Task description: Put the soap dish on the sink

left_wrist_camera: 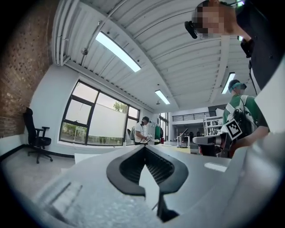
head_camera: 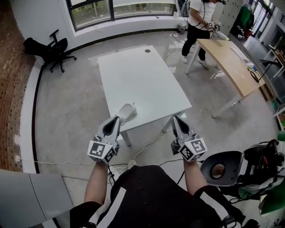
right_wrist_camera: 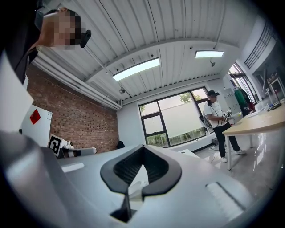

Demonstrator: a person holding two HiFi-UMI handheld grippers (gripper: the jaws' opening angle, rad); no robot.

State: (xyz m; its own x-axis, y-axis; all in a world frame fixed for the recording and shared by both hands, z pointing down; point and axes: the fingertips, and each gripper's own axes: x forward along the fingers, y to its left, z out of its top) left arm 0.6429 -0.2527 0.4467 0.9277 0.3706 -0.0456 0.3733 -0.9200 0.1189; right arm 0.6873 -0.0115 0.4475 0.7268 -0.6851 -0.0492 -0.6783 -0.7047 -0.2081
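Currently left gripper [head_camera: 117, 118] and right gripper [head_camera: 174, 118] show ribbed black jaws closed, empty; pale soap dish [head_camera: 126, 112] on smooth white worktop [head_camera: 142, 80].

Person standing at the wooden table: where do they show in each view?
Head view: top right, person beside the wooden table.
Left gripper view: person small, at centre.
Right gripper view: person right of centre, by the wooden table.
Shared landmark: the big window.

White table [head_camera: 142, 84] top lying mostly bare and open for reaching. Soap dish [head_camera: 126, 113] sitting at its near-left edge, cable [head_camera: 147, 143] trailing below. Wooden table [head_camera: 231, 62] and person [head_camera: 196, 22] crowding its right, office chair [head_camera: 52, 50] standing far left.
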